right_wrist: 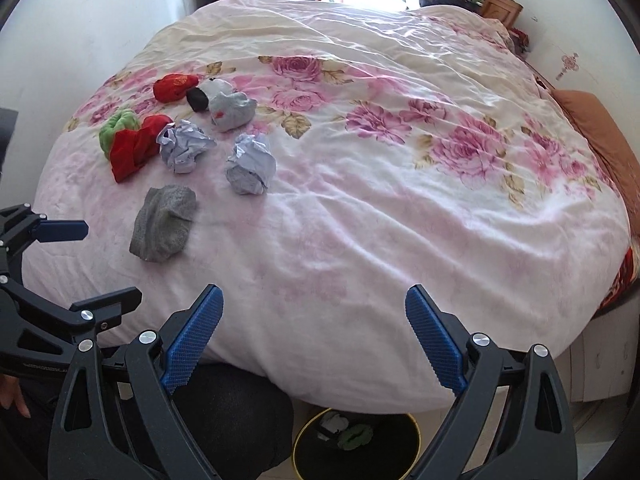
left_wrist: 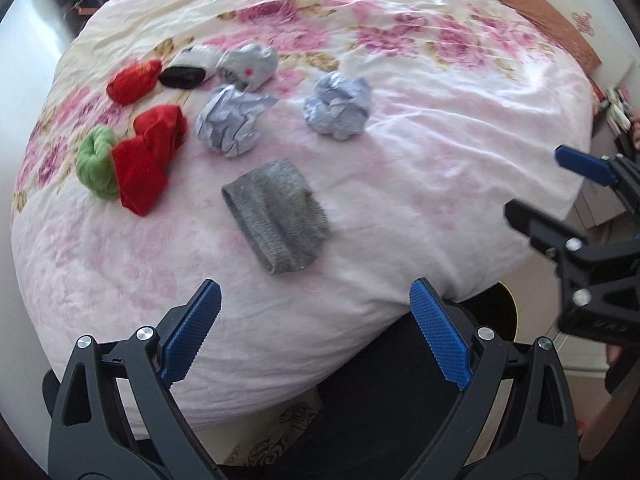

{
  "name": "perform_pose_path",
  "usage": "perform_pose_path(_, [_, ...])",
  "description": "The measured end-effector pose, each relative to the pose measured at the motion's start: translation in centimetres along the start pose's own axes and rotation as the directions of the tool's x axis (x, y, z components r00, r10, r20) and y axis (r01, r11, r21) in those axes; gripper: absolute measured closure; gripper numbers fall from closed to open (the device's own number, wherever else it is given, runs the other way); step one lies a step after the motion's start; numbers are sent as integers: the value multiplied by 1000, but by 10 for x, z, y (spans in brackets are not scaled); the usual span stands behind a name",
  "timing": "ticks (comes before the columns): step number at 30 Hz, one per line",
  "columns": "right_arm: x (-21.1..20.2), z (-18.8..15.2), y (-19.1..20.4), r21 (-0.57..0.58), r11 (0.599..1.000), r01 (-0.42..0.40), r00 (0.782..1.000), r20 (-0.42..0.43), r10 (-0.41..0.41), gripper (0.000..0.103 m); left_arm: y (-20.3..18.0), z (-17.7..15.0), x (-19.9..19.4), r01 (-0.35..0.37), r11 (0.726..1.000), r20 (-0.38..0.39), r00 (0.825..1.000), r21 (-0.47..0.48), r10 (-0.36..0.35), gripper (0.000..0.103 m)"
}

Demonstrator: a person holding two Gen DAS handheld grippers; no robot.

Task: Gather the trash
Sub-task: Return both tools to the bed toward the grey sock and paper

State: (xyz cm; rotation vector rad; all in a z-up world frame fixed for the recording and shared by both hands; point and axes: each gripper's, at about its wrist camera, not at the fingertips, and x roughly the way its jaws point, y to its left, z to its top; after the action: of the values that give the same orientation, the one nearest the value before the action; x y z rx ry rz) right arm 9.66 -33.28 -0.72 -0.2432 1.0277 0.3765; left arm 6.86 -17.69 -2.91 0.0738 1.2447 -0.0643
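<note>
Two crumpled pale-blue paper balls lie on the floral bedspread: one (left_wrist: 230, 120) (right_wrist: 184, 146) to the left, one (left_wrist: 338, 106) (right_wrist: 252, 164) to the right. A grey sock (left_wrist: 276, 216) (right_wrist: 164, 228) lies nearest me. My left gripper (left_wrist: 316, 332) is open and empty at the bed's near edge, short of the grey sock. My right gripper (right_wrist: 314, 336) is open and empty, over the near edge further right; it also shows in the left wrist view (left_wrist: 560, 188). A black bin with a yellow rim (right_wrist: 356, 440) stands on the floor below and holds some items.
Red socks (left_wrist: 150, 156) (left_wrist: 134, 80), a green sock (left_wrist: 96, 162), a black sock (left_wrist: 182, 76) and grey-white socks (left_wrist: 248, 64) lie at the left of the bed (right_wrist: 400, 220). An orange pillow (right_wrist: 600, 140) lies at the far right. Clutter stands beyond the bed.
</note>
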Motion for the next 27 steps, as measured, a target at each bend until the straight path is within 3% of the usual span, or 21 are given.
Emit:
perform_pose_path(10, [15, 24, 6, -79, 997, -25, 1000, 3, 25, 15, 28, 11, 20, -13, 990, -36, 999, -142, 8, 10])
perform_pose_path(17, [29, 38, 10, -130, 991, -41, 999, -10, 40, 15, 27, 18, 43, 1, 984, -81, 997, -179, -16, 10])
perform_pose_path(23, [53, 52, 18, -207, 976, -62, 998, -39, 56, 14, 28, 34, 75, -98, 978, -86, 993, -185, 83, 9])
perform_pose_path(24, [58, 56, 19, -213, 974, -72, 997, -44, 64, 14, 31, 37, 83, -112, 975, -89, 991, -192, 96, 5])
perform_pose_path(27, [71, 66, 24, -222, 968, -113, 993, -59, 102, 13, 41, 43, 102, -84, 978, -65, 995, -189, 73, 6])
